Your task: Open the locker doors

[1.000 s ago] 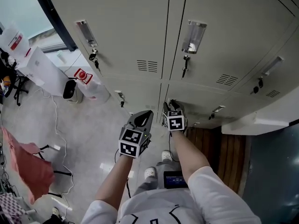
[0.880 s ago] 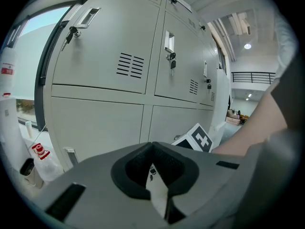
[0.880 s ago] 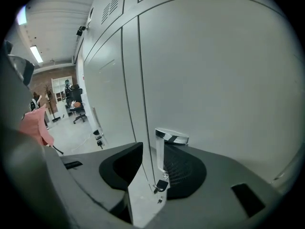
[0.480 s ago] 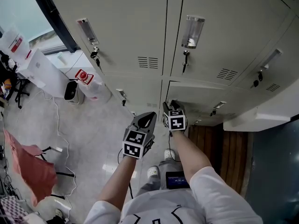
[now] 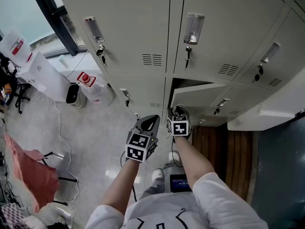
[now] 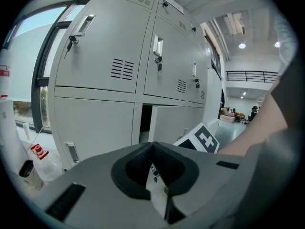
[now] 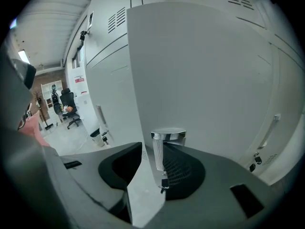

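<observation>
The beige lockers fill the top of the head view. The lower middle door [image 5: 200, 93] stands ajar, with a dark gap behind its left edge. My right gripper [image 5: 177, 111] is shut on that free edge. In the right gripper view the door [image 7: 200, 80] runs between the jaws of my right gripper [image 7: 152, 149], beside the door's chrome handle [image 7: 161, 151] and its hanging key. Those jaws have eased a little wider over the last second with the door still between them. My left gripper [image 5: 148, 119] hangs shut and empty to the left, facing the open door [image 6: 167, 123].
The upper doors are closed, each with a chrome handle [image 5: 194, 26] and key. The lower left door [image 5: 138, 92] is closed. A white bin [image 5: 72, 93], cables and a red cloth [image 5: 28, 171] lie on the floor at left. A white ledge [image 5: 267, 113] juts out at right.
The lower middle door has swung from nearly closed to clearly ajar. My right gripper came back toward me with its edge. My left gripper shifted slightly.
</observation>
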A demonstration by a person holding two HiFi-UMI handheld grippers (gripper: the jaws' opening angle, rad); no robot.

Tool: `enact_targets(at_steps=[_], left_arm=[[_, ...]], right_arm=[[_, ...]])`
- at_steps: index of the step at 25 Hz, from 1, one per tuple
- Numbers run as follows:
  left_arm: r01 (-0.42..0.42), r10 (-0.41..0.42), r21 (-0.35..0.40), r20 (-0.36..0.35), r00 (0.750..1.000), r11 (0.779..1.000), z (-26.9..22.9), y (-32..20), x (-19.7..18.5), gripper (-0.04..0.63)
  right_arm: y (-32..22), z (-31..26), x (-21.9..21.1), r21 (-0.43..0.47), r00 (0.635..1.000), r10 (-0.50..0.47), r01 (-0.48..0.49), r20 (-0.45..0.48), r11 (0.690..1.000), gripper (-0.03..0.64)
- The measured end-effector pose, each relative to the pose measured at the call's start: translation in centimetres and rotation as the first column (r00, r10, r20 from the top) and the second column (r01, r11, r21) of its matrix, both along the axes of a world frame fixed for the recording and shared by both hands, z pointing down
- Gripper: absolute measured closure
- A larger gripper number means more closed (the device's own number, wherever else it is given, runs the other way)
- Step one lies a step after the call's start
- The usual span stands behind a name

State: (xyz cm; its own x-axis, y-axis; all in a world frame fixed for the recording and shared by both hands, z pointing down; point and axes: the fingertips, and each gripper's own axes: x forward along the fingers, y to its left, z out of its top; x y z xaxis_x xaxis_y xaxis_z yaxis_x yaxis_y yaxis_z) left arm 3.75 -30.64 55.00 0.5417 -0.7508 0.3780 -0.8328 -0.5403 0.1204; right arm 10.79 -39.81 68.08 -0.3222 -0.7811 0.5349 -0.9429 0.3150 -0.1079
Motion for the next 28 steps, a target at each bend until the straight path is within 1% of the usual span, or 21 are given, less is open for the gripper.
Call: enact_targets(at_steps=[3,8,16,18,23,28], left_arm=[[-0.004,0.004,-0.002,-0.002,1.000,1.000,0.2,0.7,-0.2,0.578],[-0.017,0.017,-0.006,-0.012,1.000,1.000,0.5,1.6,0.1,0.578],[-0.090,0.090,0.007,-0.016,0.996,0.996,-0.1,2.9,2.1,0.578],[-0.106,0.106,0.013,-0.018,0.994,0.994,-0.5,2.9,2.8,0.578],[-0.147,0.147,0.017,-0.015,0.989,0.989,-0.9,3.1,5.0,0.578],[-0.178,0.178,0.009,-0.018,0.984,0.984,-1.0,3.6,7.7,0.578]], right_arm=[[0.9,0.1,0.5,-0.007,1.000,0.007,-0.007,-0.012,1.000,0.511],[2.9,0.1,1.3,-0.013,0.999,-0.019,0.018,-0.038,1.000,0.509],[6.3,0.2,2.7,-0.059,0.995,-0.054,0.049,-0.089,0.997,0.502],[7.2,0.4,3.2,-0.067,0.992,-0.076,0.069,-0.105,0.995,0.491],[9.3,-0.1,4.3,-0.078,0.969,-0.178,0.167,-0.171,0.983,0.486],[11.3,-0.3,6.0,-0.093,0.959,-0.220,0.206,-0.180,0.974,0.486]])
